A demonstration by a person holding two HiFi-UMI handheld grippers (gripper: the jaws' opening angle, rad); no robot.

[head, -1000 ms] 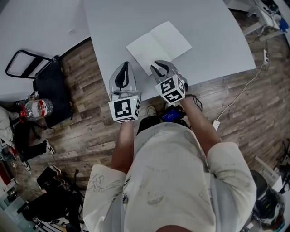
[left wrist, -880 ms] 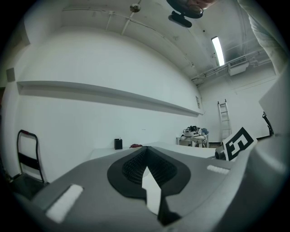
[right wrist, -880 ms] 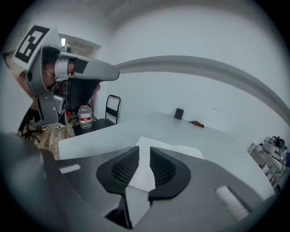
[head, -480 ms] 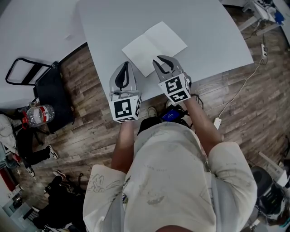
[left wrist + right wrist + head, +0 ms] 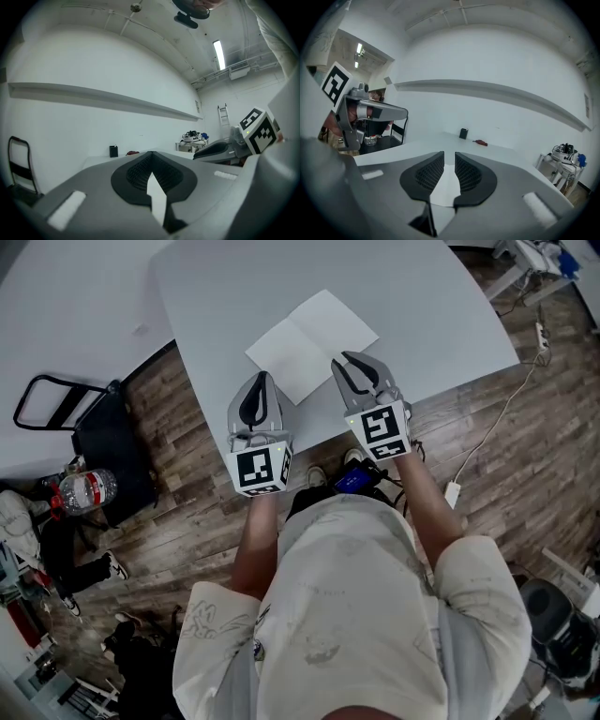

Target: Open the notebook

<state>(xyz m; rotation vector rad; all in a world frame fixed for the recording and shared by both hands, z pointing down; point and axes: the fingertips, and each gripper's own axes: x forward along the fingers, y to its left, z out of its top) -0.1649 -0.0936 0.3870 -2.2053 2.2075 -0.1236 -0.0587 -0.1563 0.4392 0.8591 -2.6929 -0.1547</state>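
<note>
One notebook [image 5: 312, 345], lying open and flat on the grey table [image 5: 441, 296], at 12 o'clock from the person and close to the table's near edge. Two blank white pages on show, matte paper, each roughly rectangular, parted by one straight centre crease. Whole spread set askew, crease running from about 10 o'clock to 4 o'clock in the head view. Table top smooth, pale and matte, with one rounded corner at 3 o'clock. Two grippers, both of grey moulded plastic with black ribbed pads [image 5: 469, 176], each carrying one white cube [image 5: 261, 468] printed with black square markers. Left gripper [image 5: 262, 379] at 7 o'clock of the notebook, just beside its near left edge. Jaws closed tip to tip, nothing between them. Right gripper [image 5: 351, 360] at 5 o'clock of the notebook, tips at its near right edge. Jaws parted by a narrow gap and holding nothing, only white paper visible below through that gap. Brown, streaked wood-plank floor [image 5: 525, 465] around the table. At 9 o'clock, one black folding cart [image 5: 108, 432] and one clear plastic water bottle [image 5: 86, 489]. At 3 o'clock, one thin white cable [image 5: 497, 427] trailing over the planks.
</note>
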